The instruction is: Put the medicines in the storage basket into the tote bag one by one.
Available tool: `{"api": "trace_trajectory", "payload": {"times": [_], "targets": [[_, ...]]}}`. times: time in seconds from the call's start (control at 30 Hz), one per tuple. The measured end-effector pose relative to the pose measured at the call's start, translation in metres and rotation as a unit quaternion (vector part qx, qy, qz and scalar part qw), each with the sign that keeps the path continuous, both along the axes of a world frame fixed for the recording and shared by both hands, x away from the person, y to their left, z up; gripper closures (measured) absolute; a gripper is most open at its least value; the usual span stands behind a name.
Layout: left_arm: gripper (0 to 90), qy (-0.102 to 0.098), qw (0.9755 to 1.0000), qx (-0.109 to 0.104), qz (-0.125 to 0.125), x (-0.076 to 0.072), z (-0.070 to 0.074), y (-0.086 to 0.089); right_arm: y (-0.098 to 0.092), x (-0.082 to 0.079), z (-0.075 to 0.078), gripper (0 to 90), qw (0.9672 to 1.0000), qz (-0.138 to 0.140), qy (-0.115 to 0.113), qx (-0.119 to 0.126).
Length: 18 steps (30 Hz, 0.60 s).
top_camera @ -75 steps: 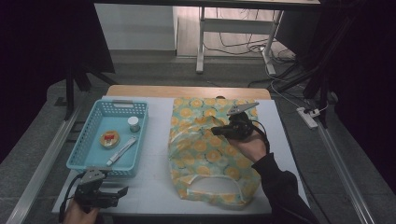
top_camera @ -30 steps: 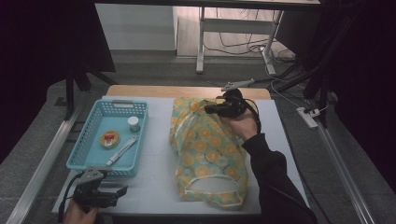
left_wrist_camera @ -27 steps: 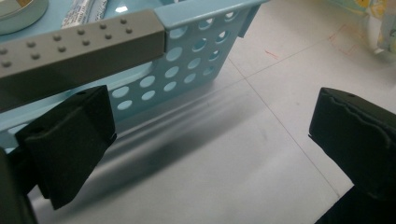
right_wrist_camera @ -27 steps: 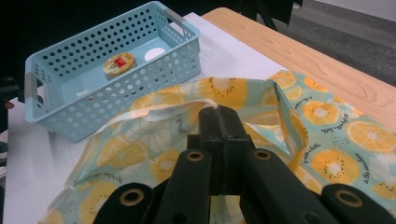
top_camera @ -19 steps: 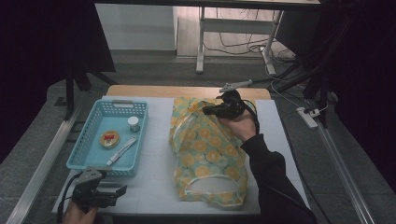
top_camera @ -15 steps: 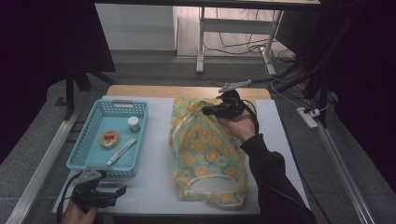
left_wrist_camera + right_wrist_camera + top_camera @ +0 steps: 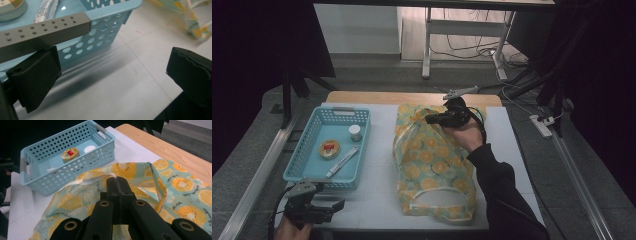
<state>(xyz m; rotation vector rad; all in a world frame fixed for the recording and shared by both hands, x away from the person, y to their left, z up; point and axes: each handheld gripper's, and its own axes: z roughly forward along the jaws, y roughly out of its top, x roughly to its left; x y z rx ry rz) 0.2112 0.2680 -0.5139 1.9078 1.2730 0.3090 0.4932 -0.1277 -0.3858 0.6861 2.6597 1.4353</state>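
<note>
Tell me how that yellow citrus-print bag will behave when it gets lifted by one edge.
The bag is probably floppy: its cloth lies wrinkled and folded on the table. It likely sags rather than holds shape, since the edge pinched in the right tool rises into a soft peak. It seems light and apparently empty, lying nearly flat, so it may drag along the table instead of tipping.

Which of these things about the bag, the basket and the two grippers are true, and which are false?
1. The right gripper is shut on the fruit-print bag. True.
2. The left gripper is shut. False: its jaws stand apart, nothing between them.
3. The blue basket is empty. False: a round tin, a small jar and a tube lie inside.
4. The basket sits left of the bag. True.
</note>
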Motion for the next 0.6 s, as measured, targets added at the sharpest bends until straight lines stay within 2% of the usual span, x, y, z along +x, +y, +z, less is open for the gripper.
{"api": "trace_trajectory", "payload": {"times": [0.13,0.23,0.47,0.6], "targets": [[0.0,0.006,0.9998,-0.009,-0.018,-0.001,0.005,0.000,0.000,0.000,-0.001,90.0,1.0000,-0.001,-0.001,0.000],[0.0,-0.005,0.9996,-0.006,-0.026,-0.004,0.012,-0.001,-0.001,0.000,-0.001,90.0,1.0000,-0.001,-0.001,0.000],[0.0,-0.030,0.9994,-0.004,-0.019,-0.006,0.025,0.003,-0.002,0.000,-0.002,90.0,1.0000,-0.002,0.001,-0.002],[0.0,-0.029,0.9995,-0.002,-0.011,-0.002,0.029,0.005,-0.002,0.001,-0.005,90.0,1.0000,-0.003,0.002,-0.004]]}}
